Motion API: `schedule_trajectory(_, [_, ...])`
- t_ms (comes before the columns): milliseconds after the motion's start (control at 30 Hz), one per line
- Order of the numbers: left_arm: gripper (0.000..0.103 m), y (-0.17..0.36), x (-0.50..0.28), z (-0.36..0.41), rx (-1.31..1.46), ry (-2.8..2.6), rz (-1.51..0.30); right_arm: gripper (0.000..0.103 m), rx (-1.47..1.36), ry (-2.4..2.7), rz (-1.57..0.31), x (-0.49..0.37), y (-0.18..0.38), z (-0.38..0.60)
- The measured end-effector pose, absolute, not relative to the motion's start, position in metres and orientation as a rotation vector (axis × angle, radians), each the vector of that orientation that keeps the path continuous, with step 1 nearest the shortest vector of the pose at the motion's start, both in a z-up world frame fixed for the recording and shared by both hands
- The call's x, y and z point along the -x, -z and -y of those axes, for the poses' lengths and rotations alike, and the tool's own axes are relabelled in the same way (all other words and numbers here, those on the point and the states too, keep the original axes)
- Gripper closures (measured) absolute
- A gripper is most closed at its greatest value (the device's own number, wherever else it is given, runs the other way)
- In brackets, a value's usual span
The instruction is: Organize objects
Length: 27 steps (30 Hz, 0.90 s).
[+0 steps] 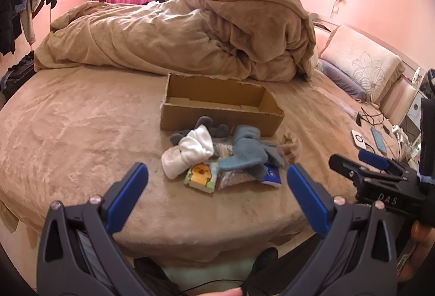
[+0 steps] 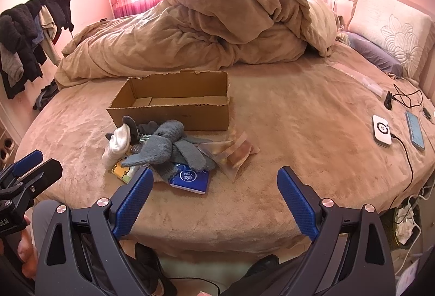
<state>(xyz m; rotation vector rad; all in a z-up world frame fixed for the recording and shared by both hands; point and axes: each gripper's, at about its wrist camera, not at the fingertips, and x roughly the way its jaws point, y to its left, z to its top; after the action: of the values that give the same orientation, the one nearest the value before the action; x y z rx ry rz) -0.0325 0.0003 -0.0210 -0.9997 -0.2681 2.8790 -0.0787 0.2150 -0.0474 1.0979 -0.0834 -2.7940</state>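
Observation:
An open cardboard box (image 1: 217,116) (image 2: 174,116) sits on the bed, with nothing visible in it. In front of it lies a pile: a white sock (image 1: 190,151) (image 2: 117,146), blue-grey socks (image 1: 244,154) (image 2: 160,146), a dark grey sock (image 1: 214,127), a yellow cartoon packet (image 1: 201,176), a blue tissue pack (image 1: 269,173) (image 2: 190,177) and clear snack bags (image 2: 233,153). My left gripper (image 1: 217,179) is open, just short of the pile. My right gripper (image 2: 214,181) is open, near the tissue pack. The right gripper also shows in the left wrist view (image 1: 356,160).
A crumpled tan duvet (image 1: 190,32) lies behind the box. Pillows (image 2: 394,32) sit at the right. A white charger puck (image 2: 382,130), a phone (image 2: 414,130) and cables lie on the bed's right side. Clothes hang at the left (image 2: 27,32).

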Motion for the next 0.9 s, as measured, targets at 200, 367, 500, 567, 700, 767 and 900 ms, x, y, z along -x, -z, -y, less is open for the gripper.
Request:
schedule_trajectory(200, [0.001,0.022,0.035,-0.001,1.009,-2.883,0.266,0.008,-1.099,2.794,0.084,0.079,0.048,-0.215])
schedule_trajectory(367, [0.001,0.024,0.039,-0.001,1.019,-2.886,0.262,0.008,-1.104,2.793,0.09,0.08,0.049,-0.218])
schedule_trajectory(500, [0.001,0.027,0.044,-0.002,1.026,-2.888,0.252,0.008,-1.108,2.793,0.094,0.083,0.051,-0.22])
schedule_trajectory(567, [0.0,0.029,0.049,-0.002,1.033,-2.885,0.248,0.008,-1.11,2.794,0.096,0.085,0.053,-0.222])
schedule_trajectory(700, [0.0,0.036,0.059,-0.002,1.051,-2.884,0.238,0.008,-1.12,2.798,0.101,0.093,0.057,-0.226])
schedule_trajectory(767, [0.0,0.041,0.067,0.001,1.065,-2.884,0.241,0.008,-1.126,2.801,0.103,0.097,0.06,-0.228])
schedule_trajectory(900, [0.001,0.053,0.084,0.005,1.092,-2.88,0.245,0.008,-1.143,2.809,0.103,0.11,0.07,-0.232])
